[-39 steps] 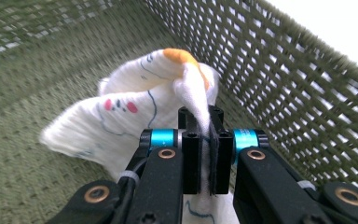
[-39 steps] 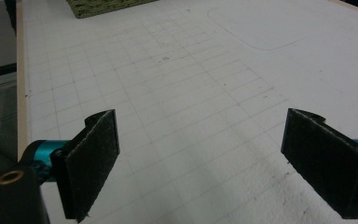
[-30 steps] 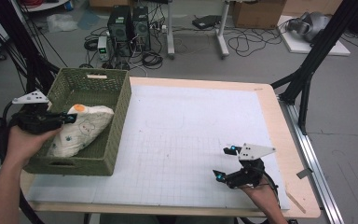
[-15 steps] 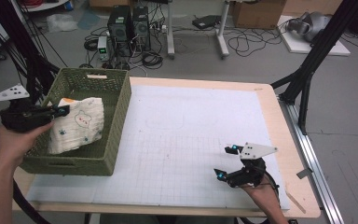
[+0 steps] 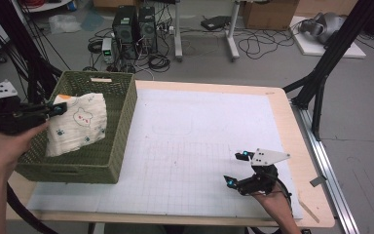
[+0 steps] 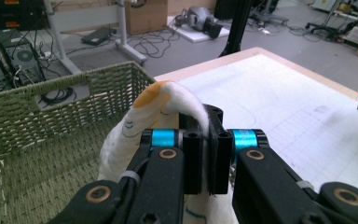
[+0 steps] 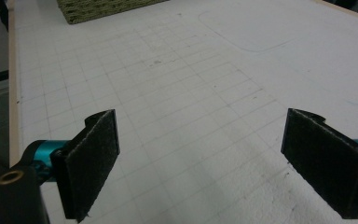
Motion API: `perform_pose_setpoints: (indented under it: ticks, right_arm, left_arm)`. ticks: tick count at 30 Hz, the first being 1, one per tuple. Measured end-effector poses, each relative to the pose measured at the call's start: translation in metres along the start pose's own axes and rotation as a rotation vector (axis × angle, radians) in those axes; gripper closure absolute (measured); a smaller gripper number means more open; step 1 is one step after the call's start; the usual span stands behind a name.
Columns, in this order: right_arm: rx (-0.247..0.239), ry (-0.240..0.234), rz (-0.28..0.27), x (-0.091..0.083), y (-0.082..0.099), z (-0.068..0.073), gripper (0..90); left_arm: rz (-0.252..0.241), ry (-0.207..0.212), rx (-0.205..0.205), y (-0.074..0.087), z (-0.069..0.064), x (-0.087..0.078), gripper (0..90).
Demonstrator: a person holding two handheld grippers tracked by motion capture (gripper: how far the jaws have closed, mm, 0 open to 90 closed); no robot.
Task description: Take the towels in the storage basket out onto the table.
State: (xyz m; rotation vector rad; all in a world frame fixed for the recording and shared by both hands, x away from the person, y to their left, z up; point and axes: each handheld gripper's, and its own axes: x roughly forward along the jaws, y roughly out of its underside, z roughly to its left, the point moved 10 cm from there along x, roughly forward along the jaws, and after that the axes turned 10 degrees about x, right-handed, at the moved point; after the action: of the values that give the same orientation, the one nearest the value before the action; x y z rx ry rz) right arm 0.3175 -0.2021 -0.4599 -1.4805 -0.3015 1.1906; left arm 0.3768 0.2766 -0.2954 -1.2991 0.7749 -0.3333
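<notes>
Left hand-held gripper (image 5: 53, 110) is clenched on a corner of the cloth (image 5: 80, 125), which hangs above the basket (image 5: 121, 131) so it clears the rim. Right hand-held gripper (image 5: 237, 169) waits low over the tabletop (image 5: 199, 141), jaws spread, nothing in them.

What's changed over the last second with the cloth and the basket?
The left tongs, shut on the cloth, have lifted it from a heap on the basket floor, so it now hangs open above the basket's left side. The basket, the right tongs, open over the mat, stayed put.
</notes>
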Motion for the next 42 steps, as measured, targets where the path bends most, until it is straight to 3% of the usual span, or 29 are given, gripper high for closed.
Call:
perform_pose_setpoints:
  ticks: [11,20,23,29,42]
  right_arm:
    - [-0.001,0.003,0.001,0.000,0.000,0.000,10.6]
    - [-0.001,0.001,0.001,0.000,0.000,0.000,10.6]
    - [-0.002,0.002,0.000,0.000,0.000,0.000,10.6]
    - [-0.003,0.002,-0.001,0.000,0.000,0.000,10.6]
    - [-0.002,0.008,-0.010,-0.001,-0.002,-0.002,10.6]
  left_arm:
    - [-0.035,0.013,0.041,-0.026,-0.013,-0.004,86.6]
    - [-0.066,0.040,0.049,-0.038,-0.022,-0.002,86.6]
    - [-0.088,0.066,0.054,-0.047,-0.030,0.000,86.5]
    - [-0.088,0.090,0.089,-0.059,-0.045,0.009,86.6]
    - [-0.126,0.182,0.121,-0.084,-0.083,0.037,86.5]
